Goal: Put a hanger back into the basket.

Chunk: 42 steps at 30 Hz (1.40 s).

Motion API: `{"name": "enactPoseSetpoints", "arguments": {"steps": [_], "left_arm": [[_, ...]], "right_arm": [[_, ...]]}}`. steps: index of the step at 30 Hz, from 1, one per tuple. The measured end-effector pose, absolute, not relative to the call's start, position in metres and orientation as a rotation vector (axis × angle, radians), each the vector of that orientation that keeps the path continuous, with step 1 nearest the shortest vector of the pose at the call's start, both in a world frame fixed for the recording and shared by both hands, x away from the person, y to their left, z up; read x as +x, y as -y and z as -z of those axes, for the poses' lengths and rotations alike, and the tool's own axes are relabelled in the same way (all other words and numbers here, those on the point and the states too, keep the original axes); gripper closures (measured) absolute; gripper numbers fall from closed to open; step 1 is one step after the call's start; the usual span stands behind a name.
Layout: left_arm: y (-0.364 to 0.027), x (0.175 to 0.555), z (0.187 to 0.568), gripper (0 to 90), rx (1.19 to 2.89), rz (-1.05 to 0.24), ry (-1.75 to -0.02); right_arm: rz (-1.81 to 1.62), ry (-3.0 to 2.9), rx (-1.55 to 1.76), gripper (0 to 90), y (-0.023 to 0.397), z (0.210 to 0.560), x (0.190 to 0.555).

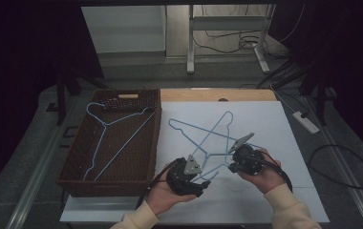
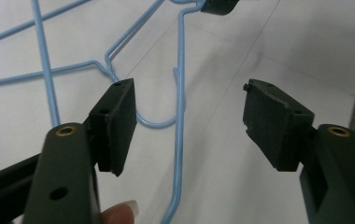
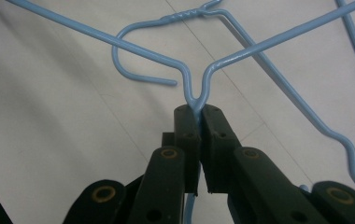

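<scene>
Those thin blue wire hangers tangled on the white table look light and springy, probably slippery; right gripper pinches one at its neck; left gripper gapes wide near the other's hook, likely the best spot to grab.

High view dim, dark at both sides, grainy. Gripper views brighter, soft even light on white table; near jaws slightly blurred, faint shadows.
</scene>
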<state>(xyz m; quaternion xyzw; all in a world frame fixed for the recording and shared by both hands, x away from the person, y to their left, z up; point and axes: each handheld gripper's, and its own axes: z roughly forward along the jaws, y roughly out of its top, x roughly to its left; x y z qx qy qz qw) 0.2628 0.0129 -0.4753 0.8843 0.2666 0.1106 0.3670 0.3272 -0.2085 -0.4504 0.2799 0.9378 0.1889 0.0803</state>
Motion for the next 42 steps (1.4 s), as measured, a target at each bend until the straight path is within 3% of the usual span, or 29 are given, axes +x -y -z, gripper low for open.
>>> {"name": "enactPoseSetpoints", "arguments": {"steps": [15,20,29,33,37,42], "left_arm": [[0.001,0.275,0.489,63.1,2.369,-0.26,-0.734],[0.002,0.277,0.49,84.3,2.395,-0.241,-0.743],[-0.001,0.276,0.488,86.3,2.376,-0.208,-0.756],[-0.005,0.276,0.489,86.5,2.36,-0.204,-0.781],[-0.009,0.276,0.489,86.6,2.332,-0.2,-0.807],[-0.014,0.275,0.487,86.6,2.295,-0.21,-0.83]], "right_arm": [[-0.56,-2.813,0.837,86.5,0.208,0.449,0.325],[-0.567,-2.812,0.837,86.4,0.207,0.448,0.325],[-0.628,-2.803,0.833,84.7,0.209,0.448,0.326],[-0.767,-2.762,0.89,74.9,0.216,0.443,0.328],[-1.044,-2.575,1.011,51.8,0.235,0.428,0.33],[-1.289,-2.384,1.102,46.7,0.258,0.416,0.332]]}}
